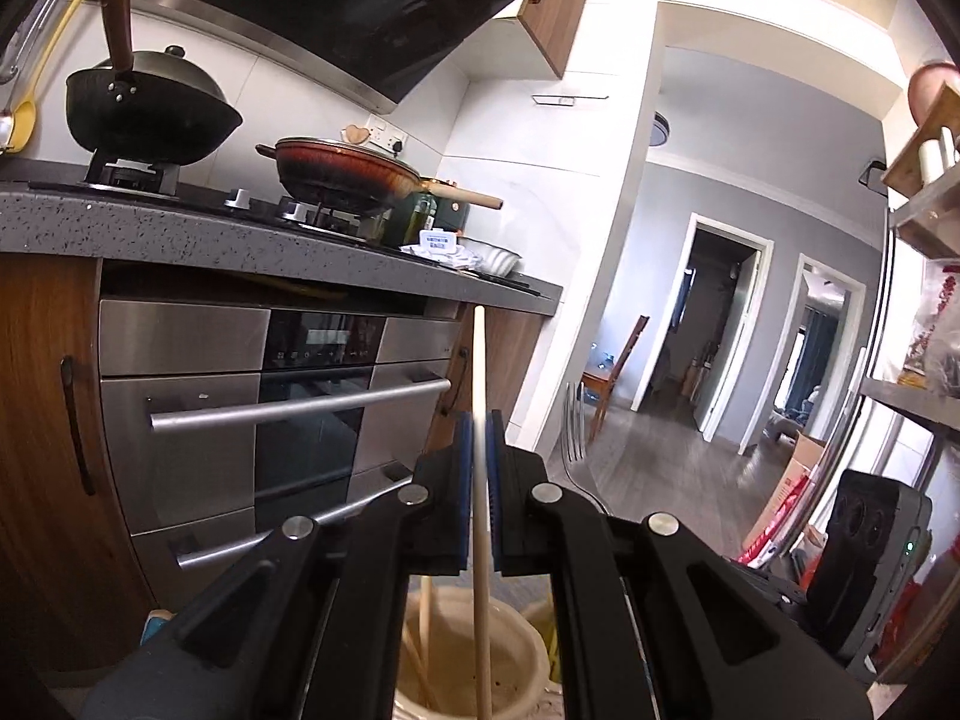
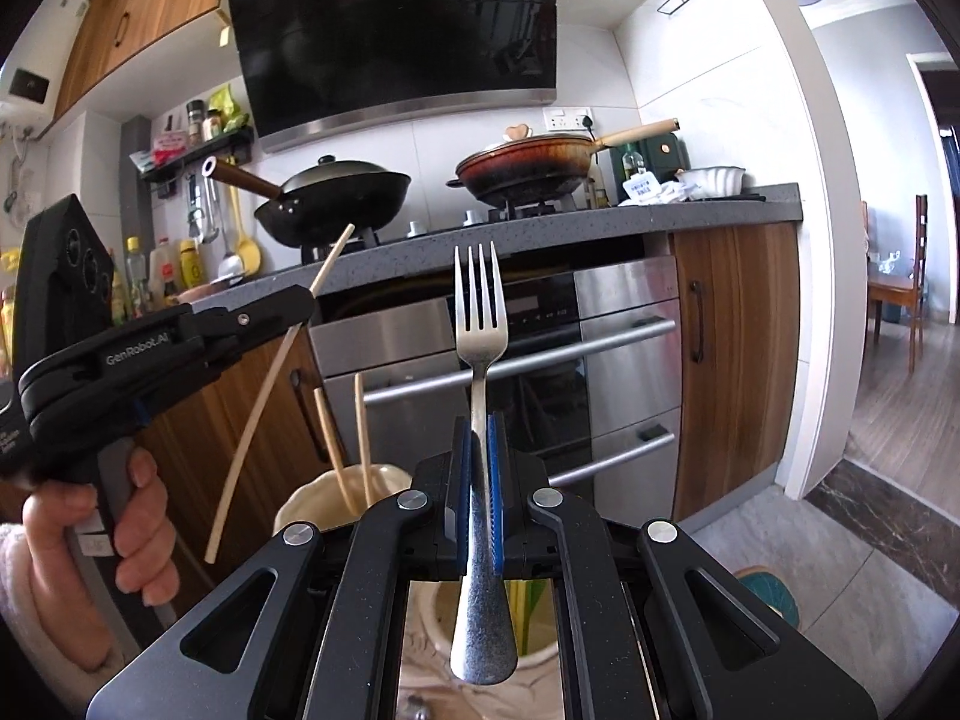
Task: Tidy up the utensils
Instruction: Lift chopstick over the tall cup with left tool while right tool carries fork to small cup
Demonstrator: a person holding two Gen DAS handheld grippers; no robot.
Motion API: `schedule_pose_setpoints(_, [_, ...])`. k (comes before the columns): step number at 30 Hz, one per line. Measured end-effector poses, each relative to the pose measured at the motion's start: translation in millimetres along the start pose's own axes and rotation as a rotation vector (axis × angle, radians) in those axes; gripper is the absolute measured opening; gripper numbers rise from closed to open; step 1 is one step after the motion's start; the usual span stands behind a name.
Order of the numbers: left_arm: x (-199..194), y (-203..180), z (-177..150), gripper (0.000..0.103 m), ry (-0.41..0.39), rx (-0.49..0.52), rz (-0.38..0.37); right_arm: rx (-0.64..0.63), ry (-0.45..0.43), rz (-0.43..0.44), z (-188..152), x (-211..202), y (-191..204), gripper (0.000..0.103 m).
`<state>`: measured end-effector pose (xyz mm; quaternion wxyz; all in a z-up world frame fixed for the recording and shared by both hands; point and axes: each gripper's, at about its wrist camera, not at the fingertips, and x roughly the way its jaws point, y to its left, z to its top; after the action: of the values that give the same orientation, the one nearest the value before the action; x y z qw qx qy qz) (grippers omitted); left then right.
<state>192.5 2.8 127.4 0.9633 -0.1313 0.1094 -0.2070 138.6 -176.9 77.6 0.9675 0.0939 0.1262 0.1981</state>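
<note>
The left gripper (image 1: 478,420) is clamped on a chopstick (image 1: 480,360), its blue pads (image 1: 462,450) pinching the pale stick near its middle so that it stands nearly upright, one end rising in front of the oven (image 1: 270,408) and the other hanging over the cream pot (image 1: 528,660) below. In the right wrist view that gripper (image 2: 300,300) shows from the side, held by a hand (image 2: 138,516), with the stick slanting through it. The right gripper (image 2: 478,426) is closed on a fork (image 2: 480,312) — pads tight on the neck of the handle, tines up, the handle's broad end hanging down over the pot (image 2: 312,498). Two more chopsticks (image 2: 360,432) stand in that pot, leaning against its rim. Behind, on the hob, sit a black wok (image 2: 336,198) and a brown pan (image 2: 522,168).
</note>
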Motion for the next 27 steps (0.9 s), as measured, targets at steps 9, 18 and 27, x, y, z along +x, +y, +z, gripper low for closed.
schedule_pose_setpoints(9, [8, 1, 3, 0.004, -0.092, 0.021, 0.045, 0.08, -0.032, 0.037, -8, 19, -18, 0.006])
schedule_pose_setpoints(18, [23, -6, -8, 0.005, -0.099, 0.102, 0.098, 0.078, -0.048, 0.035, -18, 27, -22, 0.006])
schedule_pose_setpoints(27, [21, -5, -24, 0.005, -0.069, 0.14, 0.09, 0.036, -0.044, 0.002, -29, 31, -19, 0.006])
